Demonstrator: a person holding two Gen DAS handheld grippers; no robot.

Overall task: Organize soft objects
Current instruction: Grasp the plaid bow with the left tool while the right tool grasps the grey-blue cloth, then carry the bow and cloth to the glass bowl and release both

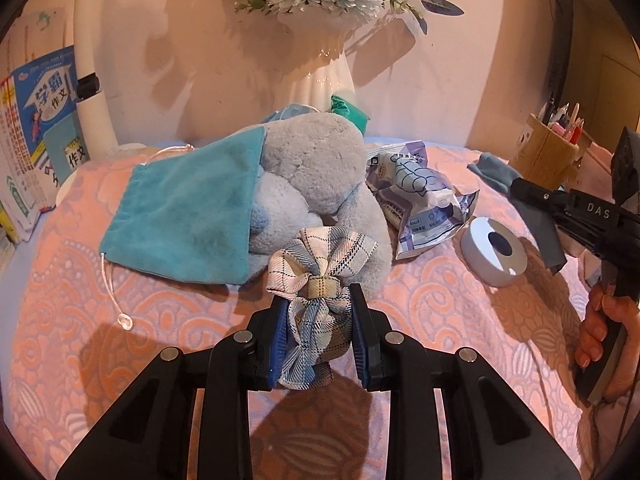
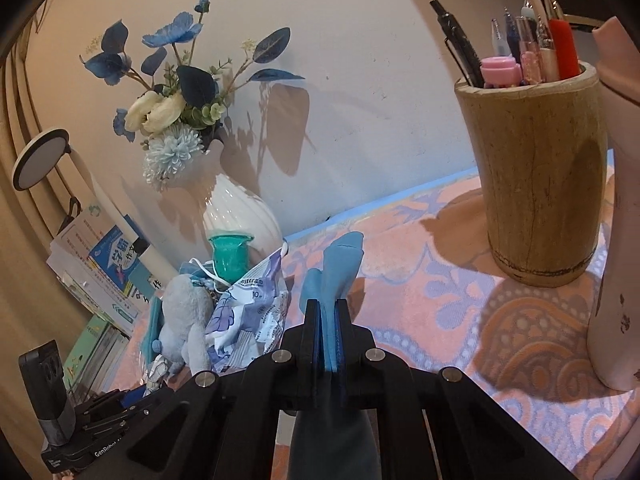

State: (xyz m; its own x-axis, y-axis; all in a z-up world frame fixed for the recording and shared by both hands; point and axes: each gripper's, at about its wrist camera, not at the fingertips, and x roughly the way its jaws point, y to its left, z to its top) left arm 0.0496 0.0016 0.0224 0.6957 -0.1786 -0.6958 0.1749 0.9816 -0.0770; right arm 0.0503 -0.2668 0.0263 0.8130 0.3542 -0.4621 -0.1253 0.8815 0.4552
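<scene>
Two tools pinching: left tool [image 1: 318, 334] on plaid bow [image 1: 318, 280], right tool [image 2: 329, 334] lettered "DAS" on blue cloth [image 2: 340, 268].

Table [image 1: 440, 304] covered by pink-orange patterned cloth, blue edge at wall side. Directly on it: teal drawstring pouch [image 1: 184, 208], lying flat, cord trailing toward near edge; grey plush toy [image 1: 316, 160] touching pouch's right side; crumpled purple-white wipes packet [image 1: 424, 200] just right of plush; grey tape roll [image 1: 494, 250] flat, near packet. White ribbed vase [image 2: 240, 212] with flowers at back. Wooden pen holder [image 2: 544, 176] at right. Books [image 1: 36, 140] upright at left edge.
</scene>
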